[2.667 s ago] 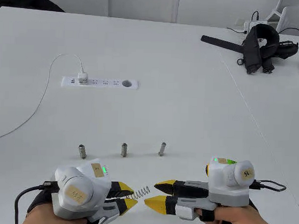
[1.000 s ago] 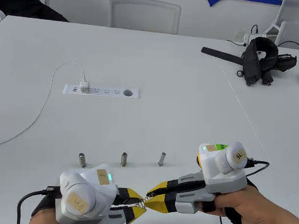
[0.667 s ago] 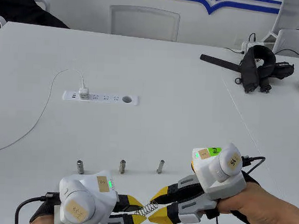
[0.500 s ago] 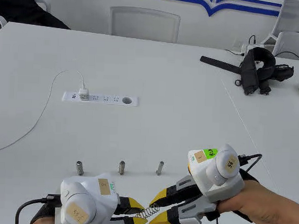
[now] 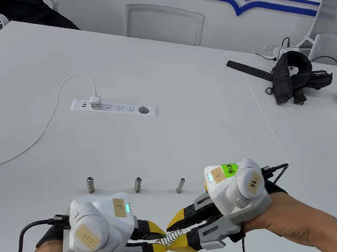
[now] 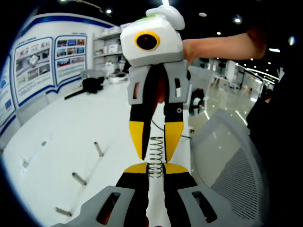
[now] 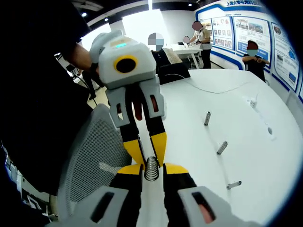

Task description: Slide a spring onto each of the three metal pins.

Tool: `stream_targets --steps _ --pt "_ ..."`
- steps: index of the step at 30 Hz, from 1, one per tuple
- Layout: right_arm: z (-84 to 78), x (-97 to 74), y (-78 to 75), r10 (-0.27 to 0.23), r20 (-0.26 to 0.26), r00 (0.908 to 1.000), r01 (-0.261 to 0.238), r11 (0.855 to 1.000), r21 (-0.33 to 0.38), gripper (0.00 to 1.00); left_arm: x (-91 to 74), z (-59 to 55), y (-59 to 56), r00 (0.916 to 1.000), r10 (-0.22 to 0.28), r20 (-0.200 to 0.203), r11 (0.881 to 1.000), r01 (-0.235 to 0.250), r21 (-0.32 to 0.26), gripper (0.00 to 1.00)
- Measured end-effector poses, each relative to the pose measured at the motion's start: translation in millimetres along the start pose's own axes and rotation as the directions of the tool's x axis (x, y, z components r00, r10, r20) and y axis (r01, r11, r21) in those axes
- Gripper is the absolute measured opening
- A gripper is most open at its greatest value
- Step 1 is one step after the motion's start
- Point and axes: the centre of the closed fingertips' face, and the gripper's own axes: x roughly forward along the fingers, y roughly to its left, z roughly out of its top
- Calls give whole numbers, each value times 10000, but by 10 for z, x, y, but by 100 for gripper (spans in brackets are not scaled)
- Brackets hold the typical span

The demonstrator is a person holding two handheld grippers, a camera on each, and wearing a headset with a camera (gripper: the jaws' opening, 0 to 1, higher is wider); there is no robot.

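Spring (image 5: 167, 236) spans tip-to-tip between grippers: left gripper (image 6: 155, 169) pinches one end, right gripper (image 7: 151, 169) pinches the other. Beyond on desk (image 5: 213, 105), bare pin (image 5: 180, 185) stands upright, nearer right gripper.

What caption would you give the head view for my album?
Left gripper and right gripper both pinch one spring, three metal pins standing beyond.

Three pins (image 5: 90, 184) (image 5: 137, 184) (image 5: 180, 185) were lined up along the table's (image 5: 213, 122) near edge, spring (image 5: 172, 235) pinched between left gripper (image 6: 155, 169) and right gripper (image 7: 151, 169) just in front; power strip (image 5: 112, 107) was set further back, left of centre.
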Motion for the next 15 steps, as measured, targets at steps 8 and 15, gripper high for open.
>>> stream_targets --steps 8,15 --pt "-6 8 49 254 -151 9996 -258 9993 -276 13 1 2 -28 9999 -115 -5 9999 115 26 10" --pt "-23 9 50 206 -160 9997 -211 9992 -347 12 11 -6 -36 9997 -230 -1 9997 230 -17 10"
